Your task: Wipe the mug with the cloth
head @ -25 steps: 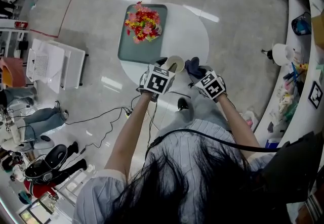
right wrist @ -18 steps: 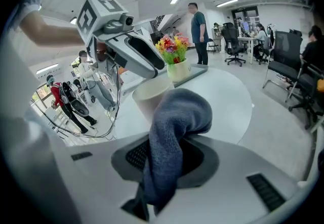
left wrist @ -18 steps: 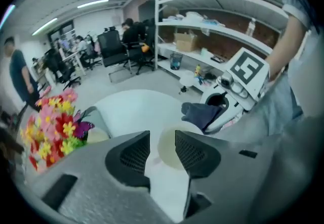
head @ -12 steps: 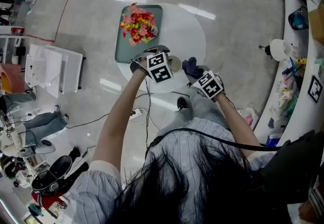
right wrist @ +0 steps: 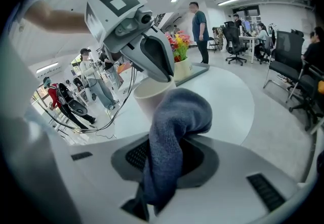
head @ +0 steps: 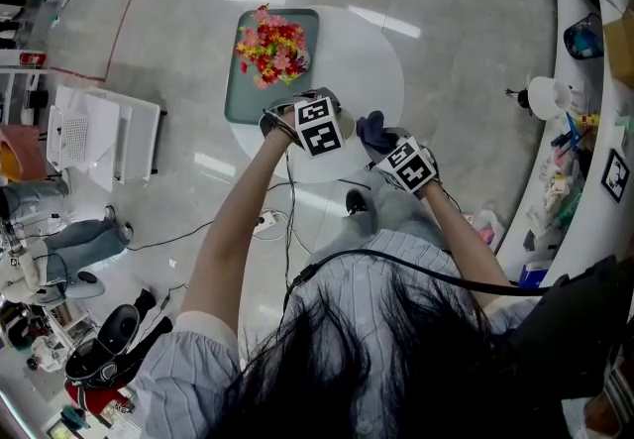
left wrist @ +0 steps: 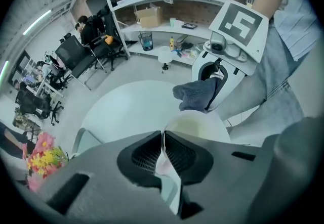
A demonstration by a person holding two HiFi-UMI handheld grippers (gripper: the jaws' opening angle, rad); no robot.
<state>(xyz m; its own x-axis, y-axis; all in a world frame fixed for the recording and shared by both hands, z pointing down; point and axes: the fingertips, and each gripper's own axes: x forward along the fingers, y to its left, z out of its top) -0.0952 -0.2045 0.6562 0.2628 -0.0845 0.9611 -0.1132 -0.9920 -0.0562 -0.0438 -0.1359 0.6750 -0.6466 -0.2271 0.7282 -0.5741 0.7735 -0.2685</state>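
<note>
A cream mug (left wrist: 196, 123) stands near the front edge of the round white table (head: 371, 55). My left gripper (left wrist: 162, 139) points steeply down onto it. Its jaws have just been closing, and now pinch the mug's thin rim between the pads. The right gripper view shows the mug (right wrist: 150, 97) under the left gripper (right wrist: 161, 74). My right gripper (right wrist: 167, 162) is shut on a blue-grey cloth (right wrist: 174, 132), which bulges out of the jaws just right of the mug. From the head view, the cloth (head: 374, 133) sits beside the mug (head: 346, 122).
A grey-green tray (head: 238, 95) with a pot of red and yellow flowers (head: 269, 43) sits at the table's far left. Cables (head: 213, 229) lie on the floor below. A white rack (head: 104, 130) stands left, and a cluttered counter (head: 584, 160) runs along the right.
The left gripper has rolled and come down onto the mug, and its open jaws have shut on the rim. The right gripper and cloth have stayed where they were.
</note>
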